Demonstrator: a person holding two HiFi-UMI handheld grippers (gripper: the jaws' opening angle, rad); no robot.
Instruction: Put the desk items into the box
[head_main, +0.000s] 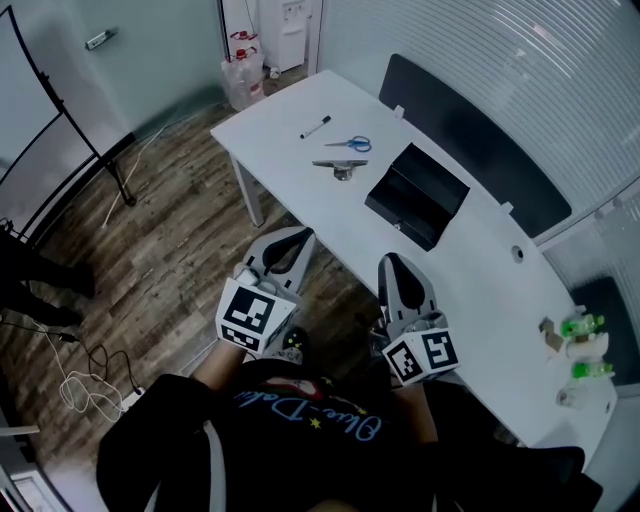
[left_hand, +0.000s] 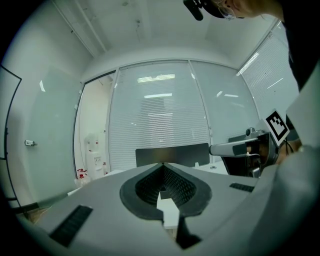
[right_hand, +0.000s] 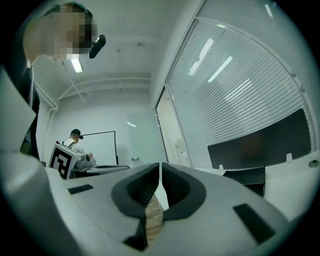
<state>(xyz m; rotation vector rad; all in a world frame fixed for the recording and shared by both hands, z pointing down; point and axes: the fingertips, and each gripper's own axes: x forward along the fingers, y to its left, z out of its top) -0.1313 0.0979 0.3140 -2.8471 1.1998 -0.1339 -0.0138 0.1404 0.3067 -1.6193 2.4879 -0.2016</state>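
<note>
Left hand-held gripper (head_main: 298, 238) jaws together, empty; right hand-held gripper (head_main: 393, 262) same; black rectangular box (head_main: 418, 195) sits on white curved counter (head_main: 480, 280).

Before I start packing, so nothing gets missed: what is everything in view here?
desk: one, white, upper middle to lower right
box: one, black, open, middle of the desk
marker: one, black and white, desk's far end
scissors: one pair, blue handles, right of the marker
small grey thing: one, between scissors and box; unclear
panel: one, black, along the desk's back edge
green things: two, green and white, desk's right end; unclear
bottles: a few, clear, red caps, floor beyond desk
cables: a tangle, white, floor at left
left gripper: one, grey, shut and empty, over the floor
right gripper: one, grey, shut and empty, by the desk's edge
</note>
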